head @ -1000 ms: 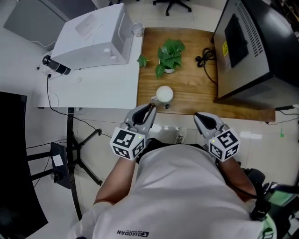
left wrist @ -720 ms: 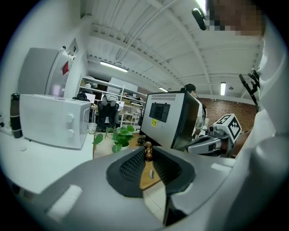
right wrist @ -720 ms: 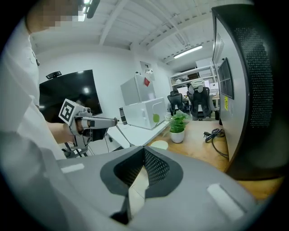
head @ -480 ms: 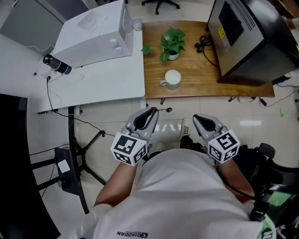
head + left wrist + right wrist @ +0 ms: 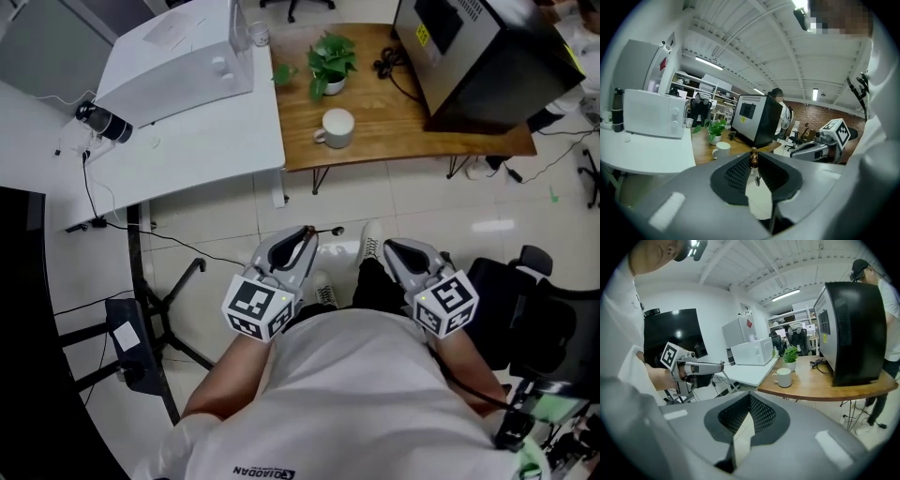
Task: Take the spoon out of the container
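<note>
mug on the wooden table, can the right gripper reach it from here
Probably not. The right gripper hangs close to the person's body, and a stretch of floor lies between it and the wooden table where the mug stands. Nothing blocks the way; a step forward should do.

Mug (image 5: 337,127) on tbl (image 5: 398,117), plant (image 5: 328,58) behind.

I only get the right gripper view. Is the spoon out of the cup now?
Observer: Yes. The left gripper view shows the spoon pinched between the jaws of the left gripper.
Operator: Anything poking out of the cup?
Observer: No. The head view looks down on the cup: nothing sticks out.
Operator: Is my gripper over the table?
Observer: No. In the head view the right gripper hangs over the floor tiles, off the wooden table.
</note>
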Action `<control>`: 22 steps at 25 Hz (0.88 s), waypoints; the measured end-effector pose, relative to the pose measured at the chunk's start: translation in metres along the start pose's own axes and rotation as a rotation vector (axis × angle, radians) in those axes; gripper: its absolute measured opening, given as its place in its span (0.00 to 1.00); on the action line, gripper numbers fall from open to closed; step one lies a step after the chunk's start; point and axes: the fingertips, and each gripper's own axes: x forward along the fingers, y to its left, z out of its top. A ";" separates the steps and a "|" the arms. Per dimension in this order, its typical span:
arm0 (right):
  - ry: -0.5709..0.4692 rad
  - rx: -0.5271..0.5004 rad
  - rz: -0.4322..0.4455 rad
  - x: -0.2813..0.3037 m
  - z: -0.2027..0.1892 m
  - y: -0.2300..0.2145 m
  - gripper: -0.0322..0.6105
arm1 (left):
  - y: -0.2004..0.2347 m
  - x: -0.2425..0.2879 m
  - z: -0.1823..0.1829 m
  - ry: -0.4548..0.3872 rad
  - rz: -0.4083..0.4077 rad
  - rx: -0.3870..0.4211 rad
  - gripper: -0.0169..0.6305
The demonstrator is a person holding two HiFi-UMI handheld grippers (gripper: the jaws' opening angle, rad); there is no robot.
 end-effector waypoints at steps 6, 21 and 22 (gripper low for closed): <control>-0.005 -0.009 0.006 -0.013 -0.004 -0.002 0.06 | -0.016 -0.002 -0.001 0.001 0.008 0.026 0.11; 0.045 -0.079 0.120 -0.021 0.005 -0.025 0.06 | -0.044 0.036 0.008 0.000 0.064 0.002 0.11; 0.042 -0.081 0.118 -0.021 0.004 -0.027 0.06 | -0.045 0.038 0.007 0.006 0.063 0.007 0.11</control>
